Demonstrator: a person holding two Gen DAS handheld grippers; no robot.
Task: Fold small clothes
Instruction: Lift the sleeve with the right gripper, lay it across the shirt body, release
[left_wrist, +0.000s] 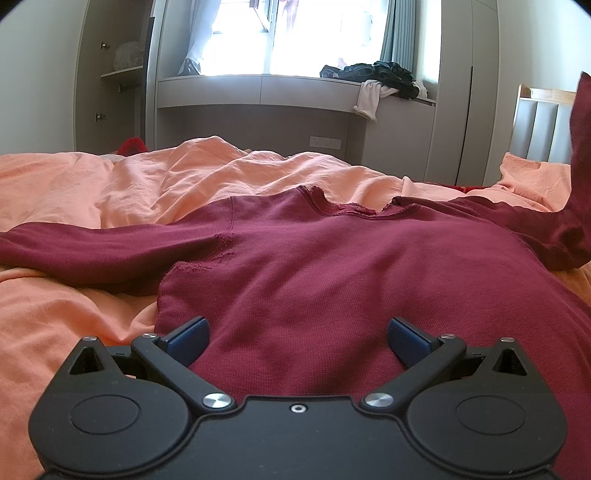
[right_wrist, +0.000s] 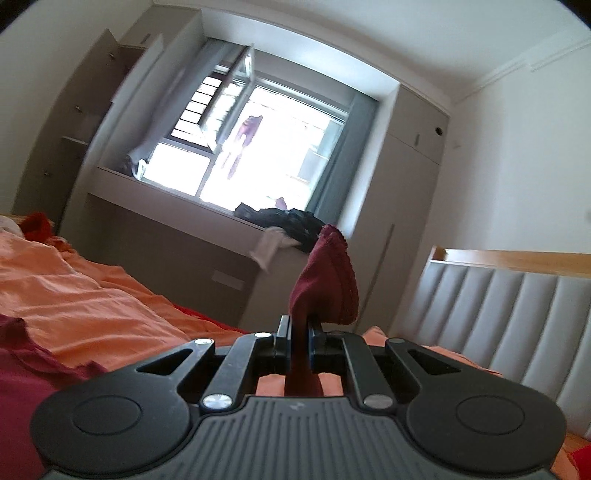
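Your left claw (left_wrist: 297, 338) is hovering wide open and empty over the maroon shirt (left_wrist: 314, 266) lying on the bed (left_wrist: 92, 184), while your right claw (right_wrist: 298, 345) is pinching its raised sleeve (right_wrist: 328, 280).

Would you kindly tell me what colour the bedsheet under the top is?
The bedsheet is plain peach-orange, clearest in the left wrist view.

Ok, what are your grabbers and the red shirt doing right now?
Left gripper open, hovering above maroon shirt. Right gripper shut on sleeve cuff, lifted off orange bedding. Nothing in the way.
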